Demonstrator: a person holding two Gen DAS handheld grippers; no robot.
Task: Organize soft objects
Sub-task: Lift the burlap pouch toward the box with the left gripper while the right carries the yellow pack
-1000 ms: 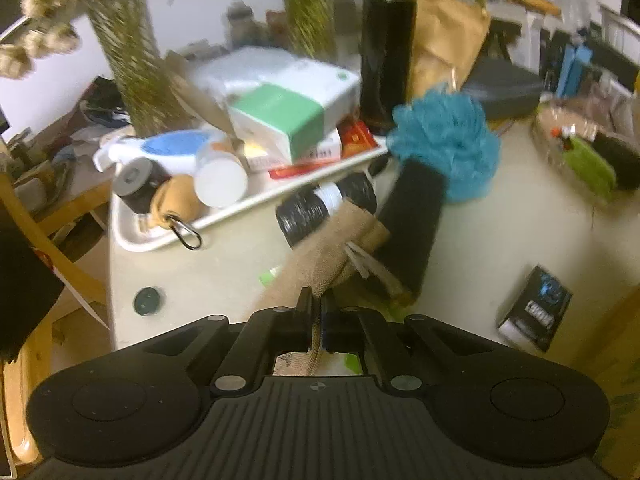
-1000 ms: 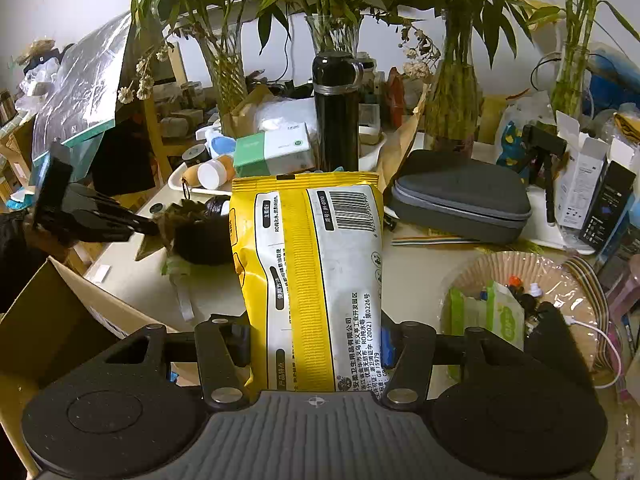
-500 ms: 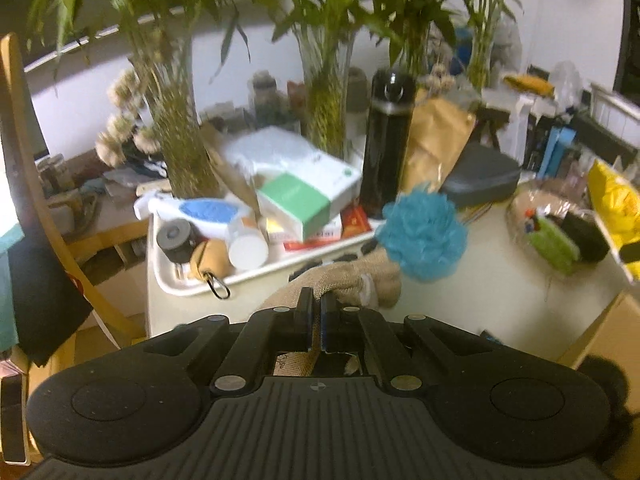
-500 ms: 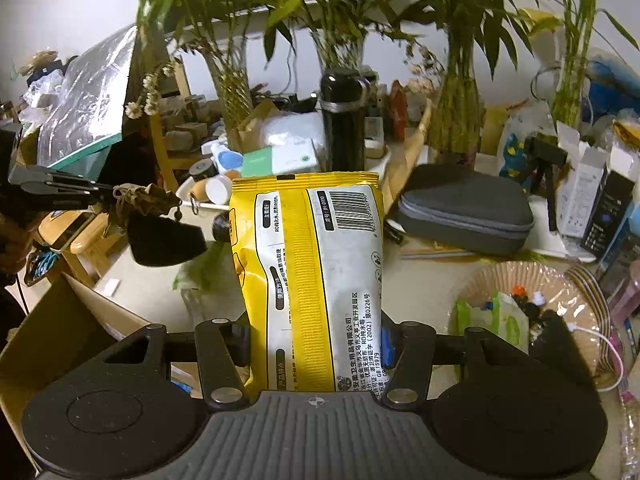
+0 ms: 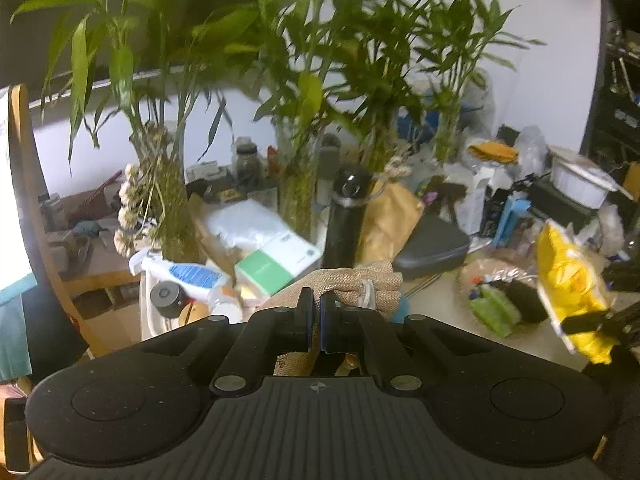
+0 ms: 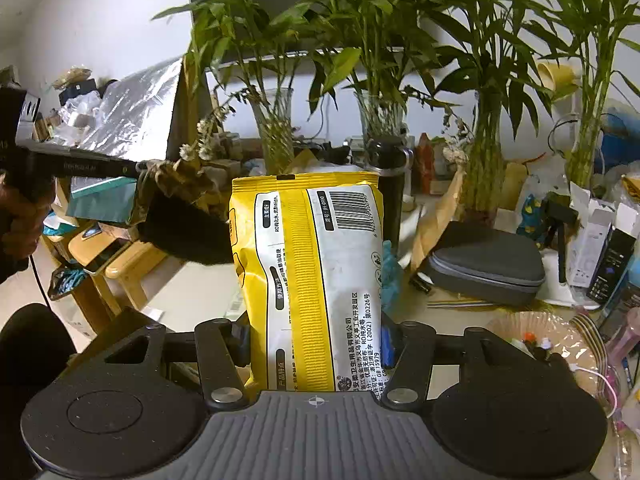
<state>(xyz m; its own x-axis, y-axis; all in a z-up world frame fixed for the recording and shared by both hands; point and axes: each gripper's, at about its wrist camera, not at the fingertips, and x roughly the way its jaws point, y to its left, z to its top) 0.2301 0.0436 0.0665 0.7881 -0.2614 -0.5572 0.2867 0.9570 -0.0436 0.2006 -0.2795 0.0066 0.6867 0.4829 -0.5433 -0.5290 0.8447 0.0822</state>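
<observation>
From the left wrist camera, the left gripper (image 5: 314, 306) is pinching a burlap drawstring pouch (image 5: 360, 285), its two fingers pressed together on the coarse fabric. The pouch is bunching up just past the fingertips, with a pale cord dangling from its gathered neck. Beyond it, a white tray (image 5: 145, 312) is carrying a spray bottle (image 5: 182, 272) with a blue label, a green and white box (image 5: 276, 262) and some small jars. A black flask (image 5: 344, 220) is standing upright behind the pouch, next to a brown paper bag (image 5: 390, 220), and a grey zip case (image 5: 430, 246) is lying to the right of both on the beige table (image 5: 436, 304). Bamboo stalks in glass vases (image 5: 298, 200) are rising at the back. At the right edge the yellow wipes pack (image 5: 568, 284) is showing, a little blurred, so its lettering cannot be read here.

From the right wrist camera, the right gripper (image 6: 316, 346) is clamping that yellow wipes pack (image 6: 308, 276) from both sides, fingers standing apart at the pack's width, and holding it upright with its barcode side facing the lens. To the left, the left gripper (image 6: 140, 168) is reaching in level, carrying the burlap pouch (image 6: 180, 174) in the air above the table edge, with what looks like a dark fuzzy thing (image 6: 184, 232) hanging beneath it. The grey zip case (image 6: 486, 264) is lying to the right of the pack, and a clear plastic-wrapped basket (image 6: 536, 332) is sitting nearer on the right. The black flask (image 6: 390, 184) is standing behind the pack.
</observation>
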